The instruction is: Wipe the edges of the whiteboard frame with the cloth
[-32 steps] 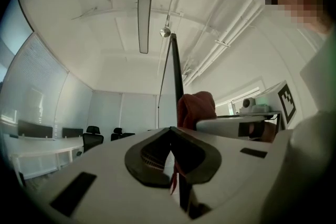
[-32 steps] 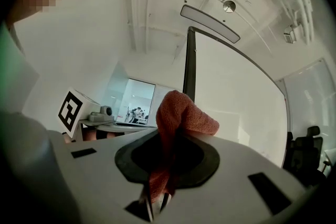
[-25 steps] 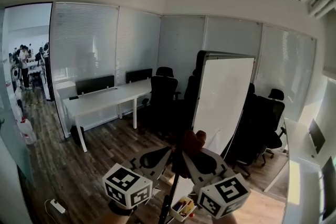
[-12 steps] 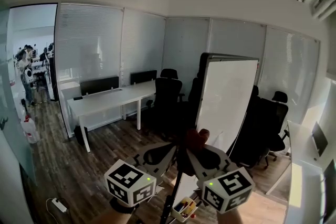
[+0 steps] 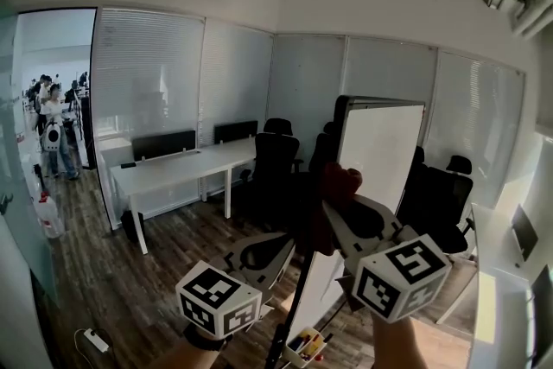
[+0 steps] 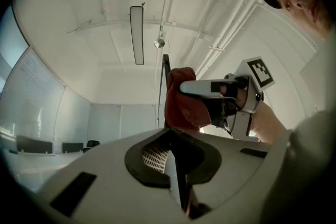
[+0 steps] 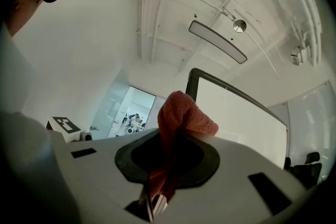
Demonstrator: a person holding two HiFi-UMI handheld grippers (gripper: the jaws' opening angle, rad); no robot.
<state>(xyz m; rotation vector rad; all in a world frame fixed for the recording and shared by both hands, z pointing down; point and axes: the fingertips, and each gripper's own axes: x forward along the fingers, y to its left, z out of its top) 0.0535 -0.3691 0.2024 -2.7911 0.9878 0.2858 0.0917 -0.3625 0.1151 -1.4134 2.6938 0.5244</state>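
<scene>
The whiteboard [image 5: 382,144] stands on its easel at centre right, with a dark frame [image 5: 340,130]. My right gripper [image 5: 339,196] is shut on a red cloth [image 5: 343,181], which is pressed to the frame's left edge about halfway up. In the right gripper view the cloth [image 7: 181,113] bulges out of the jaws beside the frame's corner [image 7: 193,77]. Lower down, my left gripper [image 5: 282,248] sits at the same edge. Its jaws stand closed around the thin dark frame strip [image 6: 165,68]. The left gripper view also shows the cloth [image 6: 181,99] and the right gripper [image 6: 210,87] above.
A tray with markers [image 5: 304,345] hangs at the board's foot. Black office chairs [image 5: 272,162] [image 5: 441,196] stand around the easel. A long white desk [image 5: 177,166] lies left of it. People stand beyond the doorway [image 5: 52,125]. A power strip [image 5: 91,340] lies on the floor.
My right gripper has climbed with the cloth along the frame's left edge. The left gripper has stayed low at the same spot.
</scene>
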